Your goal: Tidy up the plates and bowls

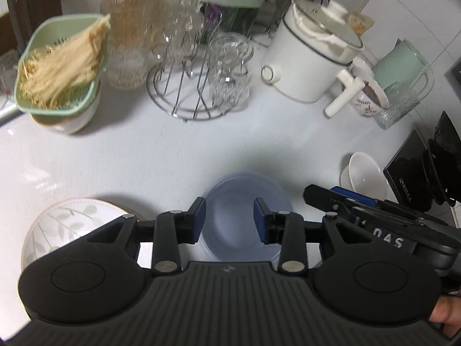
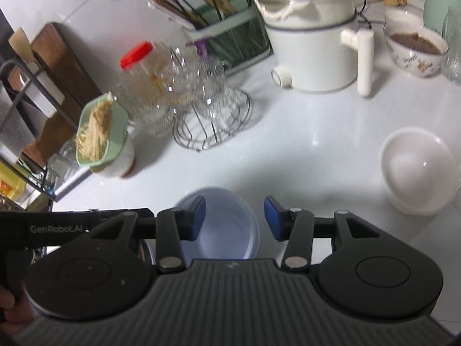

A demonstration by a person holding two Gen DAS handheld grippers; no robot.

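A pale blue translucent bowl (image 1: 239, 201) sits upright on the white counter (image 1: 173, 155), just below my left gripper (image 1: 229, 219). That gripper is open, its blue pads on either side above the bowl and not pressing on it. In the right wrist view the same blue bowl (image 2: 222, 225) lies under my right gripper (image 2: 235, 216), also open and holding nothing. A leaf-patterned plate (image 1: 57, 225) lies to the left of the blue bowl. To the right stands a white bowl (image 1: 366, 173), also seen as the white bowl (image 2: 417, 170).
At the back stand a green strainer of pale dried strands (image 1: 57, 72) on a white bowl, a red-lidded jar (image 1: 126, 28), a wire rack of glasses (image 1: 187, 86), a white electric pot (image 1: 311, 57) and a patterned bowl with brown contents (image 2: 415, 49). A chopstick holder (image 2: 227, 28) stands behind.
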